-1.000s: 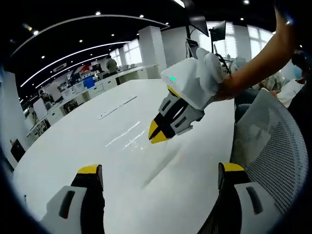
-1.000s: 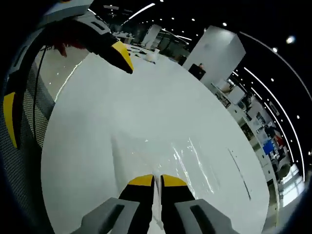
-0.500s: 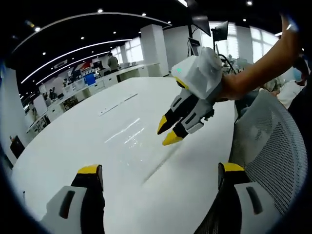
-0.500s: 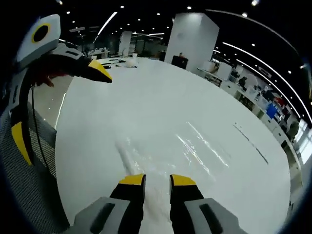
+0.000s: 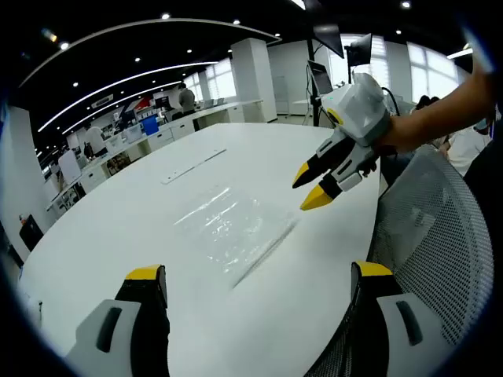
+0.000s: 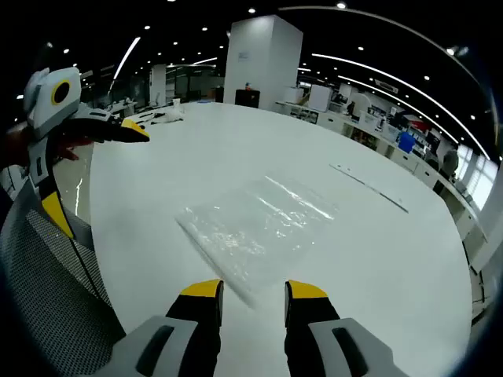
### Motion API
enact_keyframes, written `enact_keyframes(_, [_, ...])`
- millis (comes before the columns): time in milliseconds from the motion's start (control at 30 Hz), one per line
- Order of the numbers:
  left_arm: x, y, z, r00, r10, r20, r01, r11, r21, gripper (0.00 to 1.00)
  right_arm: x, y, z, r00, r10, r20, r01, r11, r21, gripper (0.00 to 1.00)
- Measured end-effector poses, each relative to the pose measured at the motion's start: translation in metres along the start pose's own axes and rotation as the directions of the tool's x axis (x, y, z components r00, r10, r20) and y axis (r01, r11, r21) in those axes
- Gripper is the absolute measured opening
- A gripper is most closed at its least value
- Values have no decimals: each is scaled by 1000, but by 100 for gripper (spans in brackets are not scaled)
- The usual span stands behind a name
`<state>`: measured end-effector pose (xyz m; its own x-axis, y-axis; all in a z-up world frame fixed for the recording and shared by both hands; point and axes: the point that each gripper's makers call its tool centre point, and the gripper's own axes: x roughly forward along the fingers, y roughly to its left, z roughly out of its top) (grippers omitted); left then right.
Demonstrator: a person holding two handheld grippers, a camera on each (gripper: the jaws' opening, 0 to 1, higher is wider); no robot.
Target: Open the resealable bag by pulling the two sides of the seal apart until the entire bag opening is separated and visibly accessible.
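Right gripper view: clear crinkled plastic resealable bag (image 6: pixel 255 228) lying flat on glossy white table (image 6: pixel 409 259), untouched. Right gripper (image 6: pixel 251 292) hovering narrowly parted, empty; left gripper (image 5: pixel 255 284) gaping wide, empty. Risk: jaws pinching both film layers together, bag sliding instead of seal parting.

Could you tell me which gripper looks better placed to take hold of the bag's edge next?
Probably the right gripper. Its open jaws sit just short of the near edge of the clear bag, which lies flat on the white table. The left gripper is also open but farther back.
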<state>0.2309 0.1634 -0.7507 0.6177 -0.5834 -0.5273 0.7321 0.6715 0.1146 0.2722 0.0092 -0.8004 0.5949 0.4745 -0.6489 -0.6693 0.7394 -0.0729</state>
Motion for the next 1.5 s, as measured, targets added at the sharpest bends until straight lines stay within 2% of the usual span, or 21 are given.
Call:
enact_keyframes(133, [-6, 3, 0, 1000, 17, 7, -17, 1000, -22, 97, -17, -7, -3, 999, -48, 20, 48, 999, 21, 37])
enact_keyframes(267, [-12, 2, 2, 999, 13, 38, -10, 996, -85, 99, -35, -5, -3, 997, -63, 49, 60, 997, 54, 46])
enact_keyframes(467, [-22, 3, 1, 998, 33, 50, -27, 994, -108, 99, -54, 2, -3, 995, -65, 78, 59, 995, 76, 57])
enact_keyframes(767, [-34, 0, 1, 996, 61, 71, -50, 989, -137, 99, -69, 12, 2, 992, -55, 111, 43, 993, 109, 67])
enact_keyframes(833, [-36, -2, 3, 994, 61, 88, -48, 990, -135, 99, -72, 13, 2, 991, -64, 117, 50, 992, 117, 71])
enact_keyframes(933, [-36, -4, 2, 995, 61, 84, -49, 990, -135, 99, -75, 17, 1, 990, -68, 124, 54, 992, 115, 76])
enact_keyframes(1400, [-38, -18, 1, 996, 32, 78, -23, 993, -119, 99, -85, 24, -11, 991, -63, 117, 46, 988, 145, 74])
enact_keyframes(1500, [-39, -20, 2, 996, 34, 77, -25, 993, -117, 99, -87, 25, -14, 991, -68, 114, 52, 989, 141, 71])
